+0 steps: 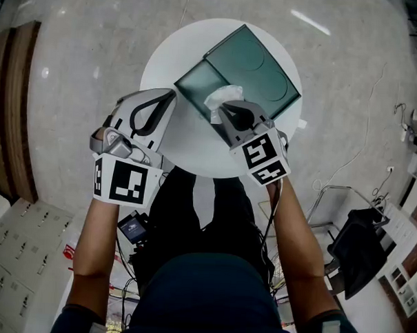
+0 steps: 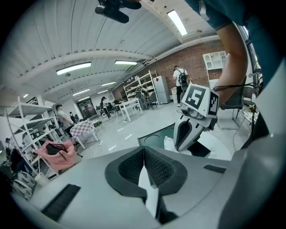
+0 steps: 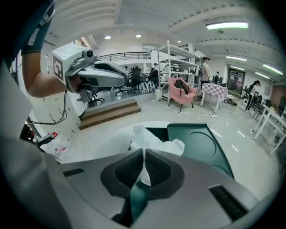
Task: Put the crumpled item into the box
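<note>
Pinched the crumpled paper (image 1: pixel 222 99) in the right gripper (image 1: pixel 229 109), over the open box (image 1: pixel 264 71) on the table (image 1: pixel 168 54); seemingly only lacked releasing inside. Clenched the left gripper (image 1: pixel 171 94) empty, beside it.
</note>
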The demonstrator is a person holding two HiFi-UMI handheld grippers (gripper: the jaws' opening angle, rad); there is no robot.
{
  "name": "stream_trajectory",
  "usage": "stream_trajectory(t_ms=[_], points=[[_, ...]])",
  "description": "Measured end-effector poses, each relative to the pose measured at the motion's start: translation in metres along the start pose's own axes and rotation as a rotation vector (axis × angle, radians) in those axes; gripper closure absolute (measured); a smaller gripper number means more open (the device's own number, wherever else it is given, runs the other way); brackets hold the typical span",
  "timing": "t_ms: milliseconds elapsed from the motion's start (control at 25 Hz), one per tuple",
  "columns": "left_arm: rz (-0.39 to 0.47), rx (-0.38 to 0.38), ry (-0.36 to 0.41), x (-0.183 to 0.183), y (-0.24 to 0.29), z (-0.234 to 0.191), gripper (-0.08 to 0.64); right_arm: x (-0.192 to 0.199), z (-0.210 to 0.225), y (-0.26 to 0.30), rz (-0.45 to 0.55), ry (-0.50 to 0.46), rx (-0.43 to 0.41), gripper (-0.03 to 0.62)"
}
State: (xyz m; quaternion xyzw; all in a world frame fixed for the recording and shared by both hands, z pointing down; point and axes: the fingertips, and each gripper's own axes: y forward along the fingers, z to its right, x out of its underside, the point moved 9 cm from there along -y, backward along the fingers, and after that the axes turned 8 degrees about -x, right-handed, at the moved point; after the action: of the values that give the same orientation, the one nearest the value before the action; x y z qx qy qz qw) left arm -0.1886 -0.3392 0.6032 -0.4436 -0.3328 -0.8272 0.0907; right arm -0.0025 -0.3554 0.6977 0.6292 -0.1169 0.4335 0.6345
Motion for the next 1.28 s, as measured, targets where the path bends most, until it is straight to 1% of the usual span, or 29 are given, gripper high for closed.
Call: stream_trajectory(t_ms=[480,680,760,960,1280], points=[[0.014,-0.002,0.01,-0.011,-0.008,-0.005,0.54,-0.002,-0.004,-0.006,-0.026,0.018,0.012,0.549],[0.025,-0.015,0.024,-0.025,-0.017,-0.01,0.54,-0.01,-0.006,-0.021,-0.035,-0.009,0.028,0.549],[0.03,-0.023,0.039,-0.034,-0.022,-0.015,0.54,-0.017,-0.008,-0.031,-0.028,-0.012,0.03,0.549],[0.055,-0.042,0.04,-0.059,-0.044,-0.027,0.54,-0.043,-0.019,-0.062,0.01,-0.002,0.05,0.548],[0.098,-0.05,0.077,-0.108,-0.084,-0.041,0.54,-0.094,-0.035,-0.128,0.097,-0.04,0.127,0.549]])
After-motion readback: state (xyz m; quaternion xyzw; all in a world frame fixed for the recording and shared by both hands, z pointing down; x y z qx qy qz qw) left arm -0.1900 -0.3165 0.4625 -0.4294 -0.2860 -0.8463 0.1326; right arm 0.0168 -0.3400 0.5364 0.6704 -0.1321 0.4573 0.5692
